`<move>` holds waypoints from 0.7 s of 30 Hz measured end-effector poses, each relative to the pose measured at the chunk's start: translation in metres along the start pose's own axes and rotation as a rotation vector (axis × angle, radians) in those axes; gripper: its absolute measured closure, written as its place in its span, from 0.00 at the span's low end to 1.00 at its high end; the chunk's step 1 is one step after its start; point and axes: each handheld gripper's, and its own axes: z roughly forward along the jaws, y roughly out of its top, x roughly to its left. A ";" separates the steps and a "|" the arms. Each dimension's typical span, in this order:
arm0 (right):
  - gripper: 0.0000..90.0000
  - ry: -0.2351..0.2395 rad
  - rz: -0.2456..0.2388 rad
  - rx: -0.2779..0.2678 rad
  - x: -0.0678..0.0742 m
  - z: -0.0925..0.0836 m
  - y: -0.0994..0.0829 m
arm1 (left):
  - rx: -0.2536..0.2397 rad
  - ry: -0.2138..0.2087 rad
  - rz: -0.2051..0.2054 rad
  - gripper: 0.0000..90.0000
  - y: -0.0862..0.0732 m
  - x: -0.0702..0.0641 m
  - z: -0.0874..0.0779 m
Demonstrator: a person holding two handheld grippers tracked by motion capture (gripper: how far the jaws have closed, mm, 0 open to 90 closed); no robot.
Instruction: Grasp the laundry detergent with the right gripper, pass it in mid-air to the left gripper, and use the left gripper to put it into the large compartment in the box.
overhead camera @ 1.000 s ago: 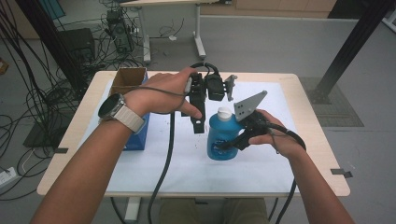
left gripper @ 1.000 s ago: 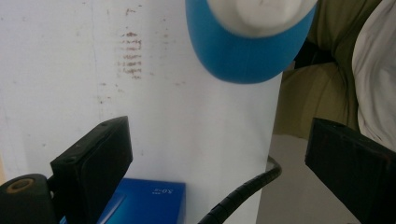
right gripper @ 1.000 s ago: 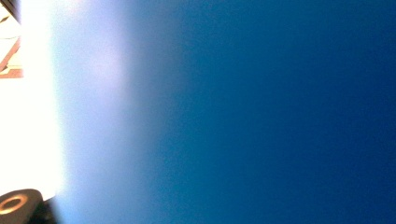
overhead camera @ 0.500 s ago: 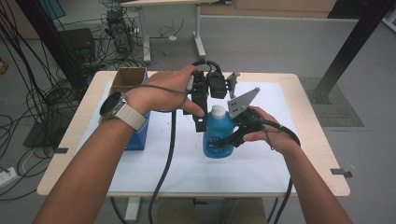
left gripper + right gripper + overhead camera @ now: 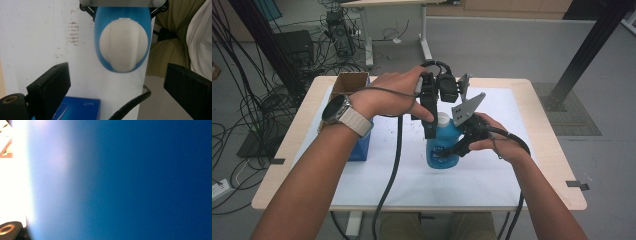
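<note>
- The high view is looking forward and down from above the person's side, taking in the whole table (image 5: 557,165) and the floor beyond.
- The left gripper view is riding on the left tongs (image 5: 120,97), looking straight down onto the cap (image 5: 123,47) of the bottle (image 5: 443,147) from near above.
- The right gripper view is sitting pressed against the bottle (image 5: 140,180), its blue wall blurring from closeness.
- All three views are sharing the bottle; the high and left views are also sharing the blue box (image 5: 361,147) (image 5: 80,108).

Left gripper (image 5: 430,131) points down, fingers apart; right gripper (image 5: 451,152) lies level, fingers clamped.
</note>
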 end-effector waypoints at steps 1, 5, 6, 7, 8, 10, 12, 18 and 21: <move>0.48 0.000 0.000 0.000 0.000 0.000 0.000 | 0.002 -0.001 0.003 0.08 0.000 0.000 0.000; 0.48 -0.002 -0.001 -0.003 -0.002 0.002 0.002 | -0.001 0.001 -0.003 0.08 0.000 0.003 0.001; 0.48 0.000 0.002 -0.002 -0.002 0.003 0.002 | -0.002 0.000 -0.003 0.08 0.000 0.003 0.001; 0.48 -0.001 0.004 -0.002 -0.003 0.004 0.003 | -0.002 0.000 -0.002 0.08 0.000 0.003 0.001; 0.48 -0.001 0.004 -0.001 -0.003 0.005 0.004 | 0.001 0.000 0.001 0.08 0.000 0.003 0.000; 0.48 0.001 0.004 0.000 -0.003 0.006 0.005 | 0.005 0.001 0.004 0.08 0.001 0.004 0.000; 0.48 0.000 0.005 -0.003 -0.003 0.007 0.005 | 0.006 0.003 0.001 0.08 0.001 0.004 0.001; 0.48 -0.005 0.013 -0.006 -0.004 0.008 0.007 | 0.004 0.004 -0.002 0.08 0.002 0.004 0.001; 0.48 -0.005 0.011 -0.008 -0.004 0.008 0.008 | 0.007 0.007 -0.003 0.08 0.002 0.005 0.002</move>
